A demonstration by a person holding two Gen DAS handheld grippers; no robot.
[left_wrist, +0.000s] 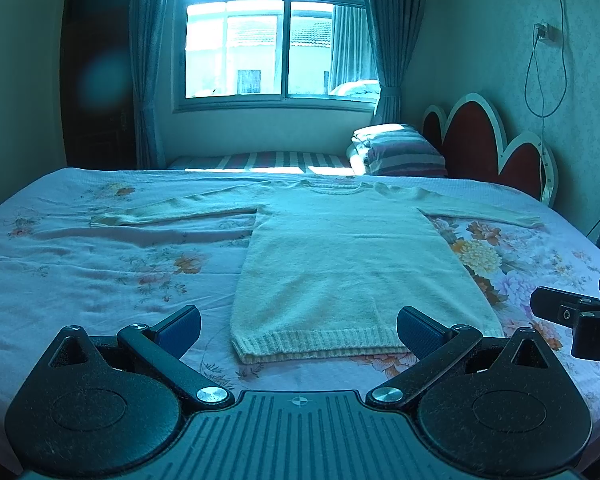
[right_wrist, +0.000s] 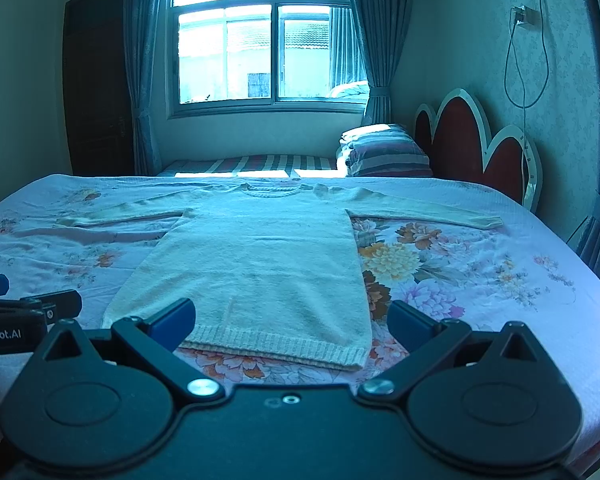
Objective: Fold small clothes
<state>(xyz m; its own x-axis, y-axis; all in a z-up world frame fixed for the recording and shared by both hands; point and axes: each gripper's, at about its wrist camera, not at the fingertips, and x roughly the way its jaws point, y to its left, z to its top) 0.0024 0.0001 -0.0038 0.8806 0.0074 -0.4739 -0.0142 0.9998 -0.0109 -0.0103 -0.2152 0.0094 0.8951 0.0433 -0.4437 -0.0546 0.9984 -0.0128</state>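
A small cream knit sweater [left_wrist: 340, 264] lies flat on the floral bedsheet, both sleeves spread out sideways, hem nearest me. It also shows in the right wrist view [right_wrist: 256, 264]. My left gripper [left_wrist: 298, 330] is open and empty, hovering just before the hem, its blue pads either side of it. My right gripper [right_wrist: 292, 324] is open and empty, near the hem's right part. The right gripper shows at the right edge of the left wrist view [left_wrist: 580, 316]; the left gripper shows at the left edge of the right wrist view [right_wrist: 24, 312].
The bed [left_wrist: 100, 272] has a floral sheet with wrinkles on the left. A striped pillow [left_wrist: 400, 150] and a red scalloped headboard [left_wrist: 484, 148] stand at the far right. A window and curtains are behind, and a cable hangs on the right wall.
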